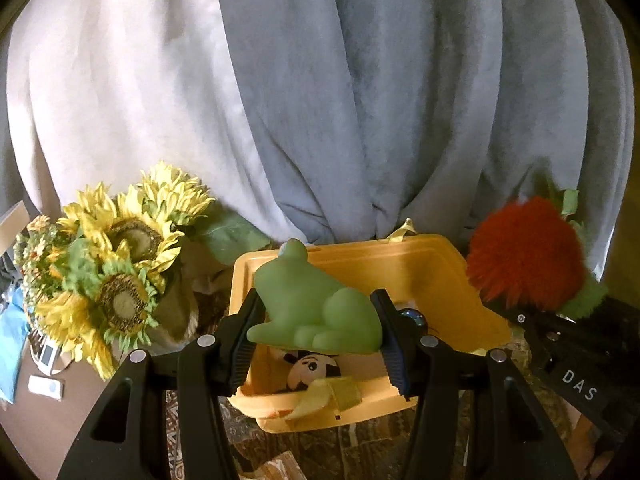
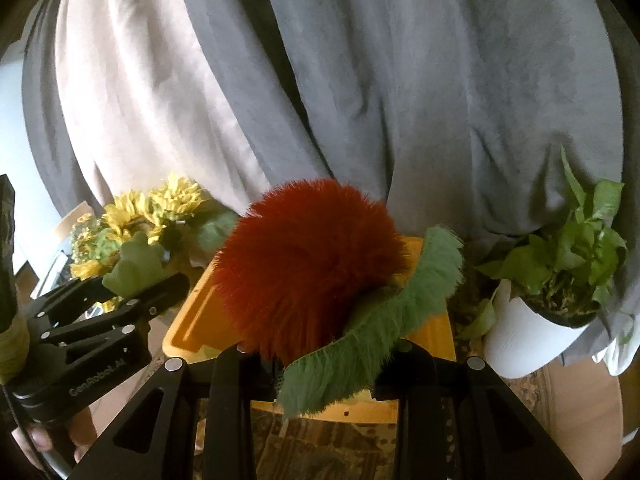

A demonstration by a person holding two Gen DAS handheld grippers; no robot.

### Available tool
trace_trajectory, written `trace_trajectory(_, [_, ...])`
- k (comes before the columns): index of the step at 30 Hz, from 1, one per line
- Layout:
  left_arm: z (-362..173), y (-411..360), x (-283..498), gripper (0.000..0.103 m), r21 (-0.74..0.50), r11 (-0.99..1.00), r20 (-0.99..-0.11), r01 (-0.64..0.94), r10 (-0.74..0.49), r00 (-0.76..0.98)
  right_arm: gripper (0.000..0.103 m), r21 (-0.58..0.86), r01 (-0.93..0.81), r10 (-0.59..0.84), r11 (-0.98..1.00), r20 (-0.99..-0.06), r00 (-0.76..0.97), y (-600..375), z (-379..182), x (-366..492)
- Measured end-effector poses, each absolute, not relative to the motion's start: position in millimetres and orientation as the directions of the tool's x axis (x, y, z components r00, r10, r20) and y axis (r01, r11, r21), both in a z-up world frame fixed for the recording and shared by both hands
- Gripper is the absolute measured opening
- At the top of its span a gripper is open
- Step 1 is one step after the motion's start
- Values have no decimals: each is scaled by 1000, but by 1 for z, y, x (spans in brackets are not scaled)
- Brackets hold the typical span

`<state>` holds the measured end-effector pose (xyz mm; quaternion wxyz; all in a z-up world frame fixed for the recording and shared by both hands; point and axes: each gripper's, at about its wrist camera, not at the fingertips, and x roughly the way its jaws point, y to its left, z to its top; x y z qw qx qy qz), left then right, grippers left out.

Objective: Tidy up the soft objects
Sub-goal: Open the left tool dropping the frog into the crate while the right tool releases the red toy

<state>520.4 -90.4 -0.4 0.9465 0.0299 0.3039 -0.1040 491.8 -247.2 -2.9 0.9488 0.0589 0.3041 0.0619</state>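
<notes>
Our left gripper [image 1: 316,344] has its jaws clamped on a smooth, rounded green frog [image 1: 316,308] above the glossy yellow bin [image 1: 440,276]. That slick skin could squirt free under a hard squeeze. On the right, our right gripper [image 2: 320,364] has its jaws pinched together on the fluffy red toy [image 2: 308,264], whose loose fur may slip.

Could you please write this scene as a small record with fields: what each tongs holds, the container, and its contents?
left tongs: shut on the green frog toy, held above the bin
right tongs: shut on the red furry toy with its green fuzzy strip
container: yellow bin, open
bin contents: small black-and-white plush, yellow cloth piece
nearby: sunflowers, potted plant
</notes>
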Motion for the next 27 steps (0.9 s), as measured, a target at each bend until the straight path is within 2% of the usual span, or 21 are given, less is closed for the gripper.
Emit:
trace_trajectory(8, [-8, -96, 562, 54, 27, 971, -626, 236, -168, 761, 31, 164, -79, 167, 983, -640, 750, -249, -18, 537])
trace_trajectory(21, [-51, -113, 613, 55, -15, 956, -801, 294, -188, 569, 34, 209, -50, 196, 977, -770, 607, -263, -62, 595])
trace_trajectory(22, [-55, -115, 616, 57, -6, 955, -813, 295, -176, 556, 38, 207, -50, 196, 977, -777, 598, -261, -65, 598])
trace_trajectory(24, [-60, -116, 618, 76, 0, 956, -823, 295, -167, 543, 53, 204, -45, 192, 978, -794, 577, -264, -70, 602])
trace_trajectory(25, [-59, -116, 617, 77, 4, 956, -822, 292, -163, 546, 60, 202, -30, 184, 979, -807, 561, -265, -73, 604])
trace_trajectory(27, [-59, -115, 616, 79, 22, 959, -815, 281, -145, 561, 61, 206, 11, 167, 978, -820, 548, -272, -77, 603])
